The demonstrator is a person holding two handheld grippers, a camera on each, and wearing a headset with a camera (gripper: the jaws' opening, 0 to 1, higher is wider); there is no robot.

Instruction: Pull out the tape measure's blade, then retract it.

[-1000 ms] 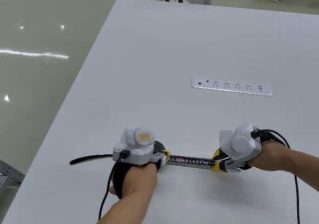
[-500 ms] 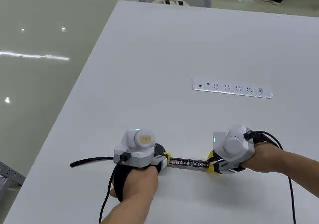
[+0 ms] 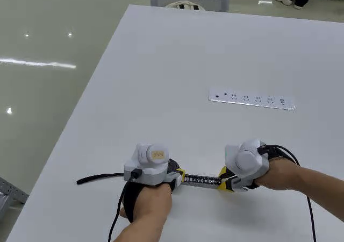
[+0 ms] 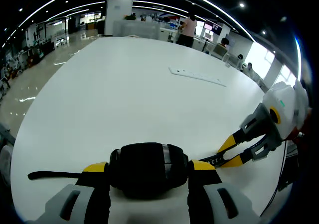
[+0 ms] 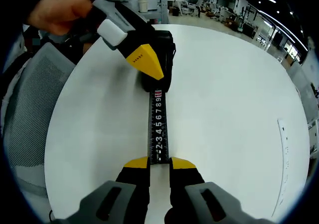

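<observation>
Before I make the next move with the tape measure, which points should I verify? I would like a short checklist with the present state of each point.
1. Left tool shut on the tape measure case: ok.
2. Right tool shut on the end of the blade: ok.
3. Blade straight and untwisted between the two tools: ok.
4. Blade fully retracted: not ok, digits up to 9 show.
5. Power strip away from the blade's line: ok.
6. Whether the blade is locked: cannot tell.

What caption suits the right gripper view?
Right gripper pinching the blade tip; left gripper clamping the black case on the white table.
</observation>
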